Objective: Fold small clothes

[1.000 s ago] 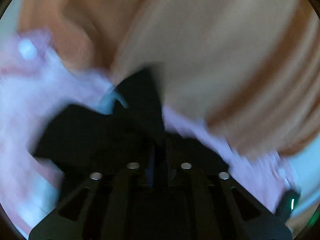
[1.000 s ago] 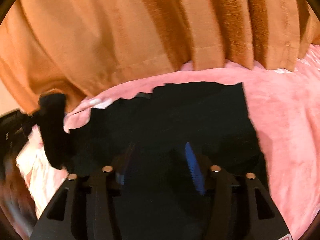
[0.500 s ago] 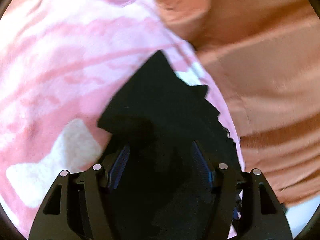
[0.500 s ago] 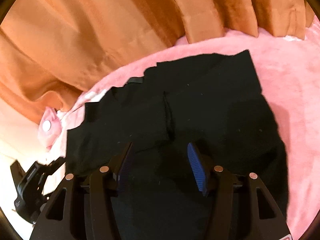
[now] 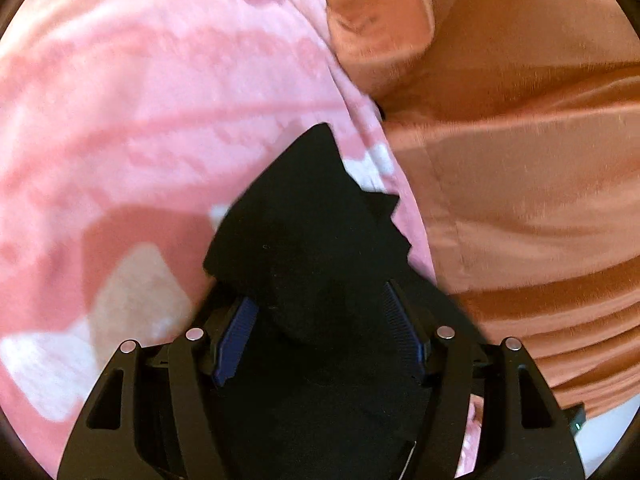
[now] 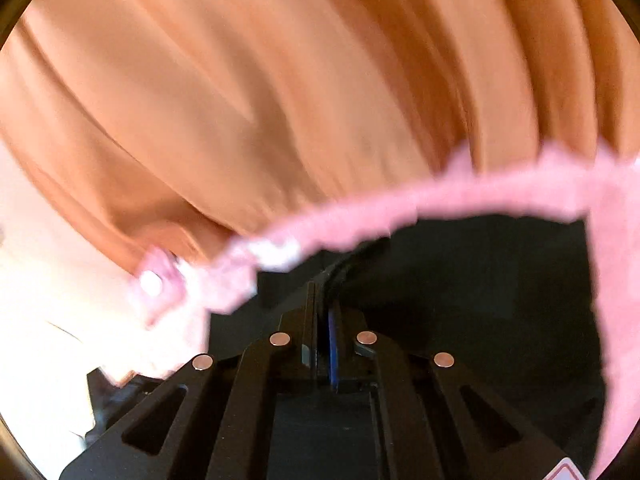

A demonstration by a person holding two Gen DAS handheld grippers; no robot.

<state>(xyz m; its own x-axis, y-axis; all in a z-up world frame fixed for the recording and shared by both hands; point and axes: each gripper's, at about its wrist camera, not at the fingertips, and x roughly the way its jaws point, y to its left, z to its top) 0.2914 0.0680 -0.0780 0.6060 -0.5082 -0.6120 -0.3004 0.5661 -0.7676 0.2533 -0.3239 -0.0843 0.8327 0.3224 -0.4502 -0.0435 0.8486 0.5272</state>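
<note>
Lying on a pink blanket point(image 5: 168, 92), the black cloth point(image 5: 312, 220) fills the lower middle of the left wrist view. One corner of it points up and away from the left gripper point(image 5: 320, 320). The left jaws stand wide apart, blue pads point(image 5: 236, 328) showing on both sides. The cloth lies between and under them; neither pad presses on it. The blanket here carries paler patches. An orange curtain point(image 5: 520, 160) hangs along its right edge, touching it.

In the right wrist view the frame is blurred. The right gripper point(image 6: 322, 312) has its jaws drawn together, only a thin slit between them. A fold of the black cloth point(image 6: 480, 300) runs into the fingertips, so the jaws appear to pinch its edge. The rest of the cloth spreads to the right on the blanket point(image 6: 500, 196), whose pink border curves around it above and at right. The curtain point(image 6: 280, 92) fills the upper half behind. A small pink object point(image 6: 154, 276) sits at left beside the blanket edge; too blurred to identify.
</note>
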